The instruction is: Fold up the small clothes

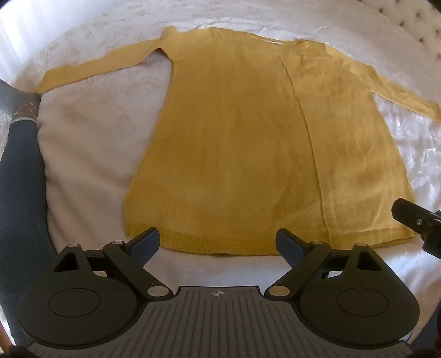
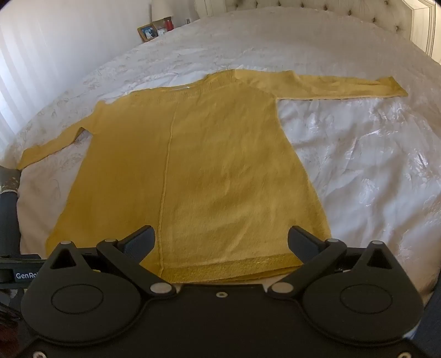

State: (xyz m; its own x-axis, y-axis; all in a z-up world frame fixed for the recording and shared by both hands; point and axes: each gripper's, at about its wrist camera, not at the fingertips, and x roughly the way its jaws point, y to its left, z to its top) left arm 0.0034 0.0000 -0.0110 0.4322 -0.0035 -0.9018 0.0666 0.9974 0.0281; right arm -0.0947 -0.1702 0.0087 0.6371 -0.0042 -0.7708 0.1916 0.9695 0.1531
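A mustard-yellow knit sweater (image 1: 242, 143) lies flat on the white bedspread (image 1: 91, 154), hem toward me, both sleeves spread outward. My left gripper (image 1: 217, 242) hovers open just above the hem, nothing between its fingers. In the right wrist view the same sweater (image 2: 209, 165) fills the middle, with a seam running down its length. My right gripper (image 2: 220, 242) stands open over the hem's right half, holding nothing. One finger of the right gripper shows at the right edge of the left wrist view.
A person's dark-sleeved arm (image 1: 19, 176) lies along the left edge. A tufted headboard (image 2: 330, 8) stands at the far end of the bed. Picture frames and a red candle (image 2: 168, 23) sit on a surface beyond the bed. White bedspread (image 2: 372, 165) stretches to the right.
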